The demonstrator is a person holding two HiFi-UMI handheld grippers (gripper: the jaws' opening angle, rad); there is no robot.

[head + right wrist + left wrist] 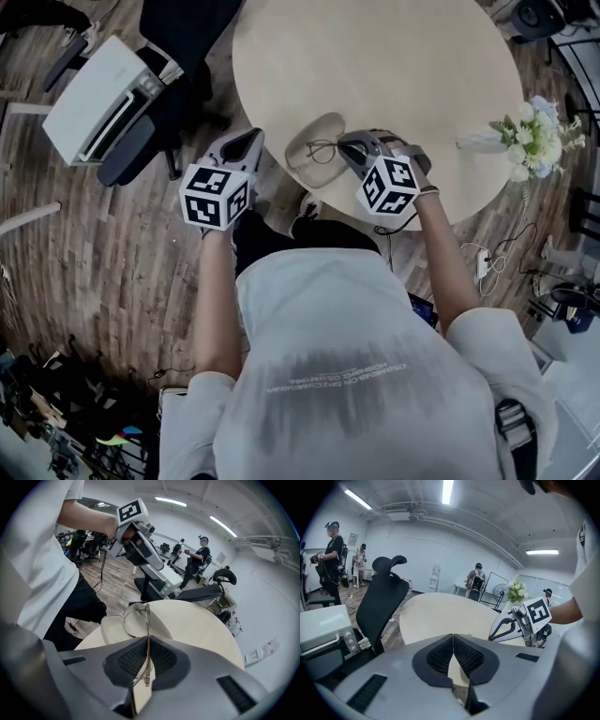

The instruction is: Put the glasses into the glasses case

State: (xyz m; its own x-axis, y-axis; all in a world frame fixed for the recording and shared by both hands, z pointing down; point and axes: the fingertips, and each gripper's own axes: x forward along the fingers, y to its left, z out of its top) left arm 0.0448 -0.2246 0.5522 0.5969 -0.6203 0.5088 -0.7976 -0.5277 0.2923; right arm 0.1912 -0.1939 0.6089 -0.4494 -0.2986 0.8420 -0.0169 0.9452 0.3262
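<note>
The right gripper has its fingers pinched on one thin metal temple of the glasses, and the arm runs straight through the seam between the pads. This hold leaves the lenses free beyond the fingertips, where they hang over the open glasses case. I cannot tell whether the frame touches the lining. The hold looks chosen so that the front of the frame can go down into the shell first, with no pad pressing on glass. The case lies just ahead of and below those fingertips, near the edge of the bench closest to the person, with its hollow facing up.

The left gripper has its fingers pressed together with nothing between them. It hovers raised beside the bench edge, off to one side of the case, and looks idle. Judging from the task, it may be wanted later to steady or close the case.

The bench is a round, pale wood-look top. It is bare beyond the fingertips except for a bunch of white flowers well out to the right fingers' outer side. Beyond the left fingers stand a black office chair and a white machine on a plank floor. Farther off, other people stand in a white room under strip lights.
</note>
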